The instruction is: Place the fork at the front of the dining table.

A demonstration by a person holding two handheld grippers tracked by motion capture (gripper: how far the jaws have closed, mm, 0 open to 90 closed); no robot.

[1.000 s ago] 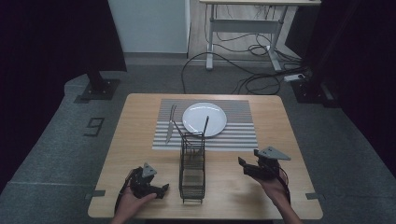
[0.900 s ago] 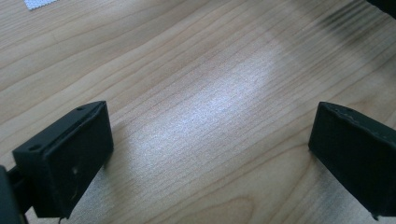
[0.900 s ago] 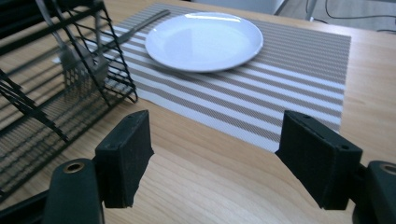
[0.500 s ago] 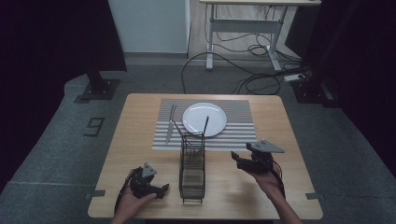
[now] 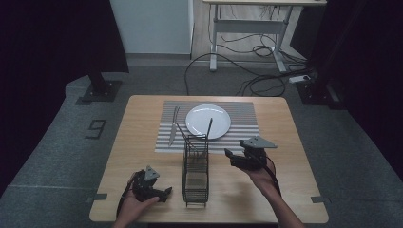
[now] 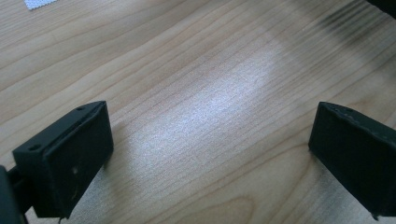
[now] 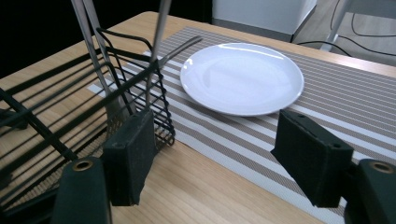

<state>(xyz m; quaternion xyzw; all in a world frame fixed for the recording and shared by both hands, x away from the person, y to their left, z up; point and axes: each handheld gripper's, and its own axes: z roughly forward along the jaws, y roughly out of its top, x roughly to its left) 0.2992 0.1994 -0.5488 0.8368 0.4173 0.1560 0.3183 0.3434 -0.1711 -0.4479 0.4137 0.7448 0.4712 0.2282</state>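
Since a second ago, right tongs (image 5: 229,155) have moved left toward the rack (image 5: 195,171), jaws spread and empty. Rack stands mid-desk (image 5: 294,190) near the front edge, below the plate (image 5: 207,120) on the mat (image 5: 247,118). Left tongs (image 5: 164,194) rest released by the front-left corner.

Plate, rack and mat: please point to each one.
Plate (image 5: 207,120), high view, bare centre.
Rack (image 5: 195,186), high view, near end of the wire floor.
Mat (image 7: 345,107), right gripper view, striped part beside the plate.
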